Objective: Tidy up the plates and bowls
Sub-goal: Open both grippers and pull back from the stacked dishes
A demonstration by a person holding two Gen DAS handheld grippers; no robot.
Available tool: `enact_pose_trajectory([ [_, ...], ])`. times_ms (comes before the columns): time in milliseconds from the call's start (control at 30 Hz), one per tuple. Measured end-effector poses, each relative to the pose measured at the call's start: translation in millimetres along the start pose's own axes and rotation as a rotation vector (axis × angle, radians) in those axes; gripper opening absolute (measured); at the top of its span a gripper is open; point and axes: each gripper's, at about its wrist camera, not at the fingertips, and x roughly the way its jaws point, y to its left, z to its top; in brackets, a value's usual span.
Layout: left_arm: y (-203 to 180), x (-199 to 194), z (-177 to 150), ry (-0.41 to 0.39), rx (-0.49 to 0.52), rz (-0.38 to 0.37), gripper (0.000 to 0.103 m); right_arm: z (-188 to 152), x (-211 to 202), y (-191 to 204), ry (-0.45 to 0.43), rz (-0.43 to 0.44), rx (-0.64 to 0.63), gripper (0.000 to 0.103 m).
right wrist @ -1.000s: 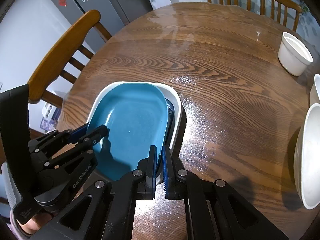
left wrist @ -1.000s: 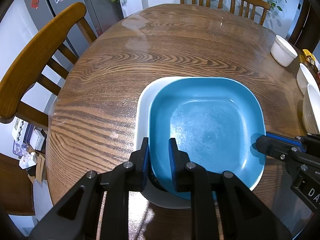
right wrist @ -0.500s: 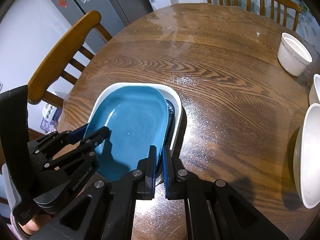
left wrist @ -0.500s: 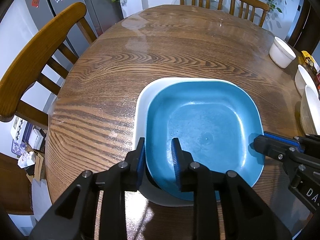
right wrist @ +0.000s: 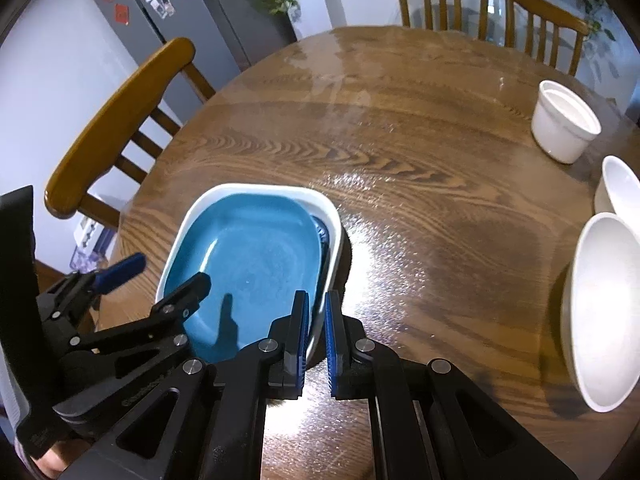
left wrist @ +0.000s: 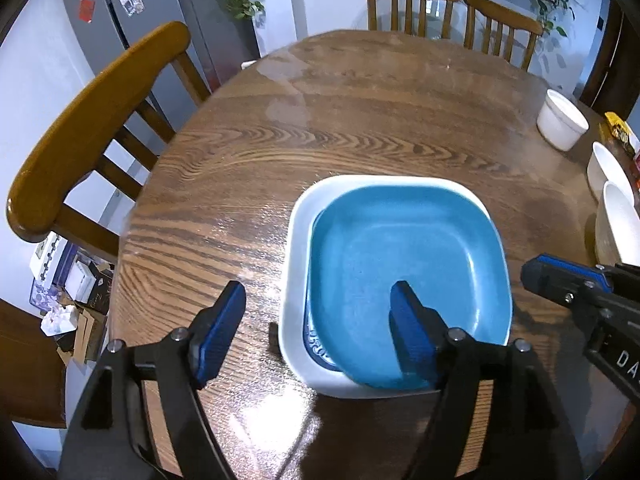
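A blue square plate [left wrist: 400, 248] [right wrist: 248, 248] lies inside a white square dish [left wrist: 296, 240] [right wrist: 256, 189] near the front left of the round wooden table [left wrist: 360, 120]. My left gripper [left wrist: 316, 296] [right wrist: 168, 270] is opening. Its pads straddle the near left corner of both dishes and touch neither. One pad hangs over the table and the other over the blue plate. My right gripper [right wrist: 317, 308] [left wrist: 532, 272] stays shut on the blue plate's right rim, which rests on the dish's edge.
A white ramekin [right wrist: 564, 124] stands at the far right. Two white bowls [right wrist: 604, 312] [right wrist: 618, 188] sit along the right edge. A wooden chair [left wrist: 92, 120] is at the table's left, and two more chairs [left wrist: 412, 4] stand at the back.
My left gripper's jaws spread wide and let go of the blue plate's rim. The plate sank lower into the white dish. The right gripper kept its grip.
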Motion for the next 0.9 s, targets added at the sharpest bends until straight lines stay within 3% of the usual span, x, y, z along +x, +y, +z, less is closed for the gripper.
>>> enact_pose_trajectory([
  [67, 0, -4, 0, -0.005, -0.006, 0.004, 0.077, -2, -5, -4, -0.008, 0.018, 0.012, 0.010],
  [200, -2, -11, -2, -0.013, -0.011, 0.003, 0.078, -9, -21, -12, -0.053, 0.041, 0.046, 0.053],
  [467, -12, -27, -6, -0.029, -0.008, -0.015, 0.089, -21, -55, -18, -0.141, 0.053, 0.036, 0.054],
  [767, -40, -44, -11, -0.044, 0.032, -0.030, 0.090, -39, -83, -47, -0.181, 0.036, 0.084, 0.055],
  [900, -59, -53, -13, -0.055, 0.054, -0.034, 0.099, -48, -96, -66, -0.197, 0.021, 0.122, 0.055],
])
